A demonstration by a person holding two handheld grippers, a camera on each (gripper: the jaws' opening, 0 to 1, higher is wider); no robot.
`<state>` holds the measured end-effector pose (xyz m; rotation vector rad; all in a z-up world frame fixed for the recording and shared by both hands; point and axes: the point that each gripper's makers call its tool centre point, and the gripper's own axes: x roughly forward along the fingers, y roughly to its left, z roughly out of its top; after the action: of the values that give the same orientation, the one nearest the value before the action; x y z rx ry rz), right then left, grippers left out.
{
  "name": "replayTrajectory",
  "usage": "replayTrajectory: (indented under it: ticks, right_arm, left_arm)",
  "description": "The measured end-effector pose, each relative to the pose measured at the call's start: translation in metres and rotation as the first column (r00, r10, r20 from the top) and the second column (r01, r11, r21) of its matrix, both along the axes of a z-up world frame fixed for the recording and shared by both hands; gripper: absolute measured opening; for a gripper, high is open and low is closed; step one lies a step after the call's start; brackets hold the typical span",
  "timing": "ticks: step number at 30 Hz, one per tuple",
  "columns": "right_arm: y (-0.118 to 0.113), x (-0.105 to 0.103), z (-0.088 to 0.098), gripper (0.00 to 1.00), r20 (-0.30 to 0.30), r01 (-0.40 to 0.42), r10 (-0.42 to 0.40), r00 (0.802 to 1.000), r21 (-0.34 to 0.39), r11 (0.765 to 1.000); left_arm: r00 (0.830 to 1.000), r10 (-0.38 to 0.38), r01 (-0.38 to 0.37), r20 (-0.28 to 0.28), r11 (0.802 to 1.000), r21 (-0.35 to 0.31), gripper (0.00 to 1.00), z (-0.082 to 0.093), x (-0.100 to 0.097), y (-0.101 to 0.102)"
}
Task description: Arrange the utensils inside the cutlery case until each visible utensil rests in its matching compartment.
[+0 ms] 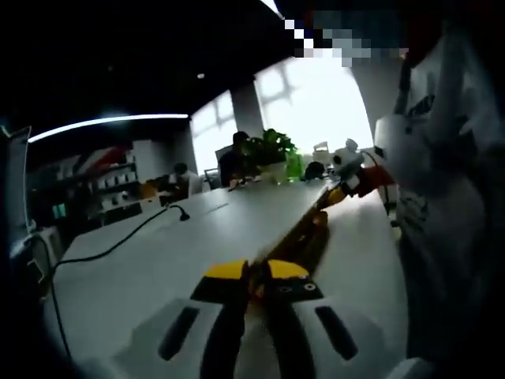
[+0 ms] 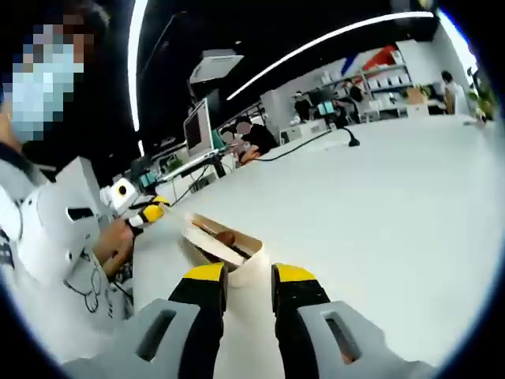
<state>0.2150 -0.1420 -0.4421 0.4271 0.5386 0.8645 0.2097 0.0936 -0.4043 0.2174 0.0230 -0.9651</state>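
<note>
The right gripper (image 2: 248, 278) hangs just above the white table (image 2: 379, 213) with its yellow-tipped jaws a narrow gap apart and nothing between them. Just beyond the tips sits the case (image 2: 223, 245), a pale wooden tray with a dark-handled utensil (image 2: 225, 237) lying in it; whether that piece is in its proper slot is hard to tell, since the tray is small and seen at a low angle. The left gripper (image 1: 257, 272) is also low over the table (image 1: 158, 253), jaws nearly together and holding nothing. In the left gripper view the case (image 1: 312, 229) appears edge-on as a dark strip ahead of the tips.

The main risk is likely a blind grab: with both cameras this low, the dividers are hidden, so a jaw could land on a wall or nudge the light tray along the smooth top instead of gripping a handle. A narrow opening could also slip off a thin utensil.

A second person (image 2: 55, 213) stands at the table edge, holding another gripper (image 2: 146, 212) close to the case's far end, which could crowd any reach there. A black cable (image 2: 316, 138) crosses the table well apart from the tray. A plant (image 1: 272, 150) and seated people are at the far end.
</note>
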Motion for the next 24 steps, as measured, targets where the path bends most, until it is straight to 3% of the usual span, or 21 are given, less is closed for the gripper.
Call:
replayTrajectory:
  ticks: [2,8,11,12,15,18,19,21,24]
  right_arm:
    - [-0.002,-0.007,-0.005,0.19,-0.114,0.01,-0.005,0.993,0.038,0.999]
    - [0.017,-0.034,-0.002,0.16,-0.234,-0.08,0.112,0.966,0.143,0.987]
    - [0.02,-0.038,0.006,0.19,-0.313,-0.074,0.158,0.937,0.264,0.962]
    - [0.018,-0.036,0.011,0.21,-0.367,-0.04,0.17,0.914,0.337,0.941]
    - [0.013,-0.029,0.016,0.25,-0.426,0.017,0.181,0.886,0.421,0.907]
    - [0.024,-0.028,0.025,0.31,-0.48,0.066,0.217,0.85,0.506,0.86]
    - [0.026,-0.029,0.026,0.32,-0.491,0.07,0.234,0.839,0.524,0.849]
    - [0.029,-0.029,0.024,0.32,-0.497,0.067,0.239,0.834,0.521,0.851]
    - [0.031,-0.026,0.02,0.32,-0.542,0.111,0.235,0.807,0.53,0.841]
  left_arm:
    - [1.0,-0.001,0.001,-0.007,1.0,0.002,0.08,-0.003,0.0,-0.001]
    - [1.0,0.001,-0.001,-0.012,1.0,0.013,0.08,-0.008,0.0,-0.004]
    - [1.0,0.002,-0.002,-0.012,1.0,0.007,0.08,-0.008,0.0,-0.002]
    - [1.0,0.001,-0.001,-0.011,1.0,0.008,0.08,-0.008,0.0,-0.002]
    - [1.0,0.0,0.0,-0.008,1.0,0.008,0.08,-0.009,0.0,-0.002]
    - [1.0,-0.001,0.001,-0.009,1.0,0.004,0.08,-0.01,0.0,-0.003]
    - [1.0,0.0,0.001,-0.008,1.0,0.003,0.08,-0.01,-0.001,-0.001]
    - [1.0,0.0,0.0,-0.008,1.0,0.0,0.08,-0.01,-0.001,-0.002]
    - [1.0,-0.002,0.002,-0.009,1.0,-0.002,0.08,-0.01,-0.001,0.0]
